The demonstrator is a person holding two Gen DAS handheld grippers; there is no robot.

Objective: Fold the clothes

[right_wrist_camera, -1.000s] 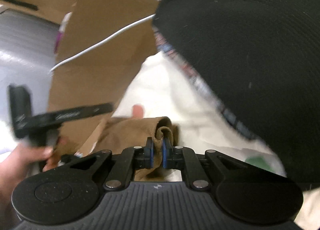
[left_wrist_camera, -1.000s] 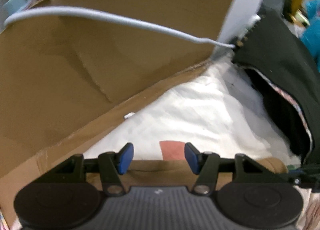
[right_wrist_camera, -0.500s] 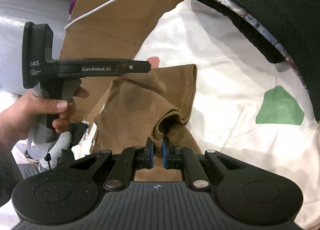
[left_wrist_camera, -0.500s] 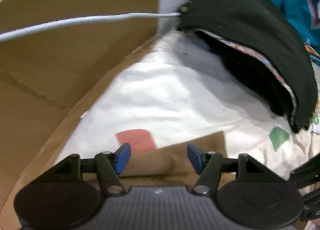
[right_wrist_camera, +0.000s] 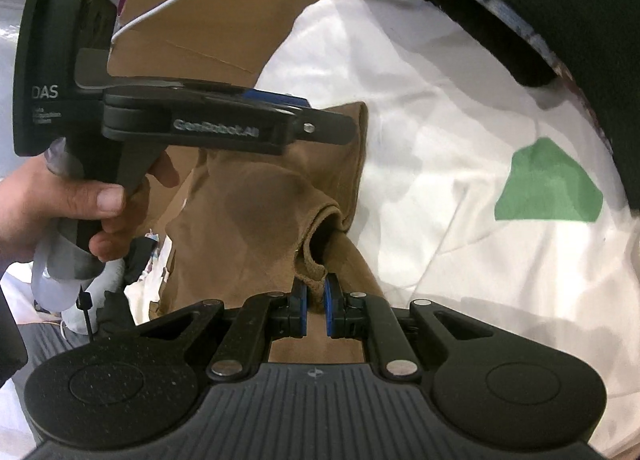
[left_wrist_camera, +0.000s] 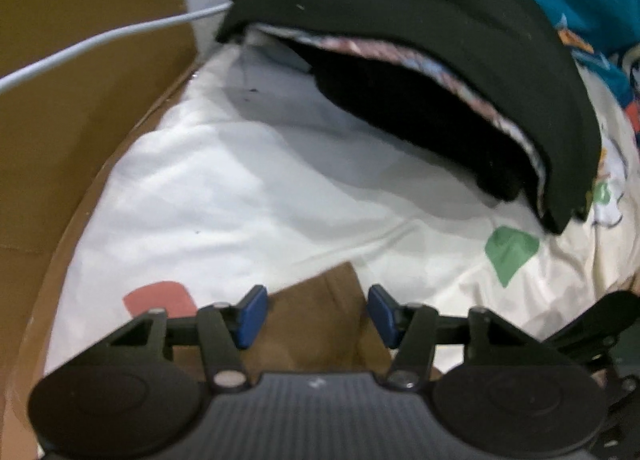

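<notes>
Right claw [right_wrist_camera: 315, 300] is pinching the tan garment [right_wrist_camera: 256, 195] hem while left claw [left_wrist_camera: 316, 314], spread, is hovering over its far corner.

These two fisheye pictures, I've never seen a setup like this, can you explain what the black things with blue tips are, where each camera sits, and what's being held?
They are hand-held grippers, one in each of a person's hands, each with a camera looking forward along its two blue-padded fingers.

In the left wrist view, the left gripper is open above a corner of a tan garment, not gripping it.

In the right wrist view, the right gripper is shut on a fold of that tan garment. You also see the left gripper from the side, with the person's hand around its handle.

The garment lies on a white sheet printed with a green patch and a red patch. Behind are dark clothes, a cardboard box and a white cable.
</notes>
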